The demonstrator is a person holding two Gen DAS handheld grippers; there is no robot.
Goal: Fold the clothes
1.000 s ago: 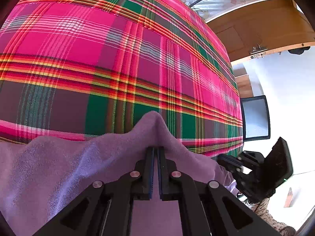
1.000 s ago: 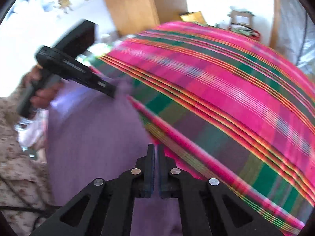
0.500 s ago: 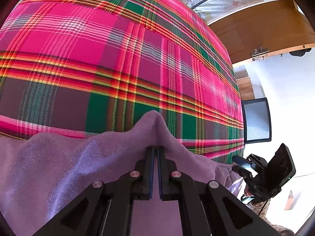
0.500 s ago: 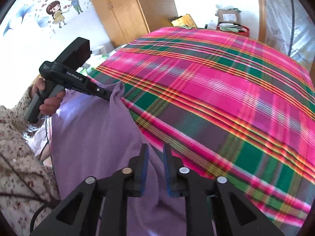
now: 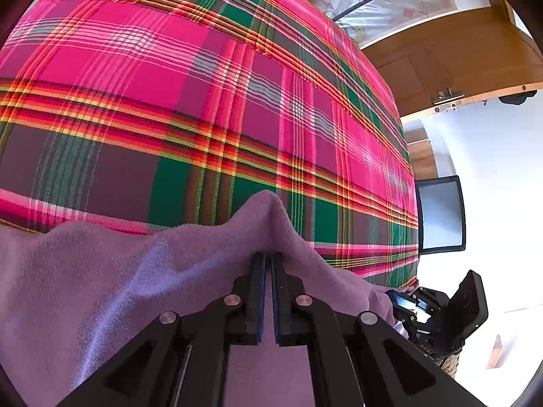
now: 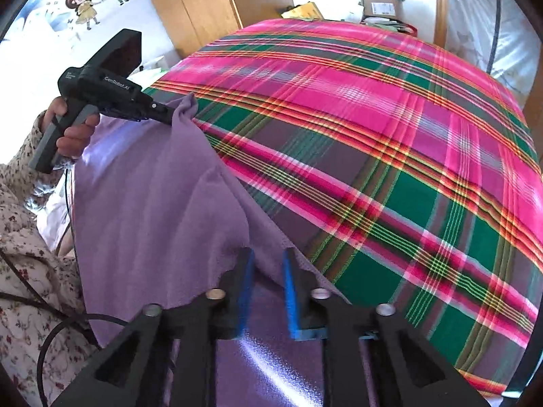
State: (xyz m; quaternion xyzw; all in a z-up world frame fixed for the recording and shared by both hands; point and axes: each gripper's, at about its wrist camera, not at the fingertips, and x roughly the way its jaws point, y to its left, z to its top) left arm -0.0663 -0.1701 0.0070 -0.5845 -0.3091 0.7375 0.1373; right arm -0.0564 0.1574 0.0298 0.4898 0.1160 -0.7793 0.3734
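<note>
A purple garment [image 6: 152, 210] lies over the near edge of a bed with a pink and green plaid cover [image 6: 373, 129]. My left gripper [image 5: 268, 256] is shut on a raised peak of the garment [image 5: 135, 288]; in the right wrist view the left gripper [image 6: 163, 113] pinches a corner at the far left, held by a hand [image 6: 73, 135]. My right gripper [image 6: 267, 254] hovers over the garment's near edge, its jaws closing, with a purple fold between the blue pads [image 6: 288, 281]. In the left wrist view the right gripper [image 5: 397, 298] shows at the lower right.
A flowered sleeve [image 6: 23, 237] and a black cable [image 6: 54, 332] fill the lower left of the right wrist view. Wooden wardrobe doors [image 6: 190, 10], a cardboard box [image 6: 380, 6] and a black chair back [image 5: 441, 217] stand around the bed.
My right gripper slid along the garment's edge, away from the left gripper. Its jaws, shut a second ago, stand apart with a purple fold between them. The left gripper kept its hold and place.
</note>
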